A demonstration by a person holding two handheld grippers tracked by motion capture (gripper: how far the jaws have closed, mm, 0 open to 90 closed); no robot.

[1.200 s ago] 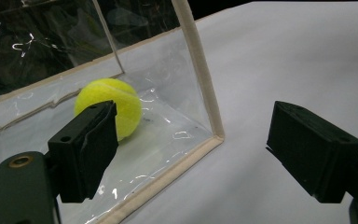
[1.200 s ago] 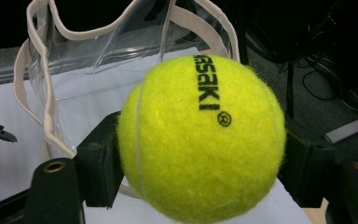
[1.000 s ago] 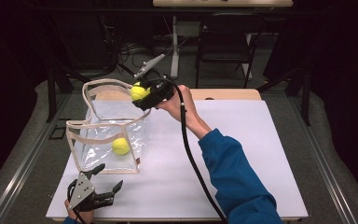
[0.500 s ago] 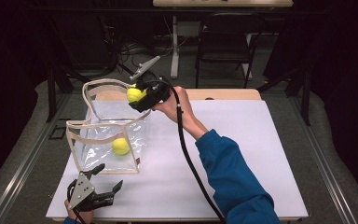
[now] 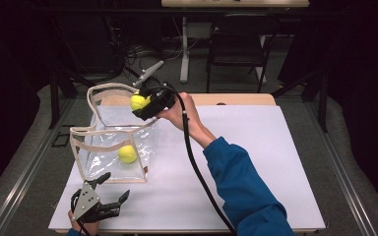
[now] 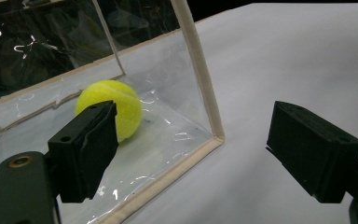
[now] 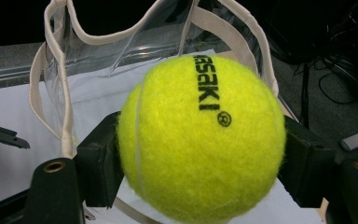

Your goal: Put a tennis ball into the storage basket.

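Altogether, two tennis balls, one clear bag, two grippers. The bag [image 5: 109, 147] stands on the white table [image 5: 256, 162], near its left side — a see-through pouch with cream trim along its edges and two cream handle loops that rise at its far end. Its mouth is open upward.

One ball lies inside the bag [image 5: 127, 154], on the bottom, near the front wall; in the left gripper view it sits behind the clear wall [image 6: 109, 114], just beyond that gripper's left jaw. The second ball [image 5: 138, 102] is in the air above the far rim of the bag, by the handles, clamped in the right gripper [image 5: 145, 104]. In the right gripper view this held ball [image 7: 200, 140] sits squarely between the two black jaws, both pads pressed against its sides, black lettering on its upper face, and the bag's handles and open mouth lie beyond and below it. The person's right hand [image 5: 179, 113] reaches in over the table, blue sleeve behind it, a black cable trailing from the gripper along the arm.

The left gripper [image 5: 114, 189] rests low at the front left corner of the table, just in front of the bag — its jaws stand wide apart with nothing between them, clear of the bag's front corner.
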